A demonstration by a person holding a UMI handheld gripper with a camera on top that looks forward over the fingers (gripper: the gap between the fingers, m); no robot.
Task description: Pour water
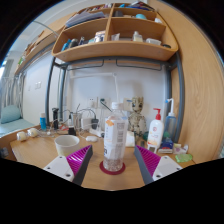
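- Gripper (113, 158) at the bottom centre of the frame: its two fingers, each with a magenta pad (80, 158), are spread wide and hold nothing.
- Between the fingers, with a clear gap at either side, stands a clear plastic water bottle (115, 135). It rests upright on its own base; its long axis is vertical and its white cap points straight up.
- Under the bottle lies a round dark red coaster (112, 168), set on the wooden desk (40, 152).
- Lower left of the frame, just beyond the left finger: a white bowl (67, 144) sits on the desk.
- Right of centre, beyond the right finger: a white pump bottle with a red top (155, 130) stands upright; a small green object (182, 157) lies near the desk's right edge.
- Behind the water bottle the back of the desk is crowded with small items too small to tell apart.
- Far left: small white cups (28, 132) stand on a lower surface.
- Behind the desk, at mid frame, is a pale wall (105, 85).
- Upper half of the frame: a wooden shelf unit (115, 47) hangs over the desk, loaded with containers and boxes.
- Right side of the frame: a tall wooden panel (200, 90) bounds the desk.
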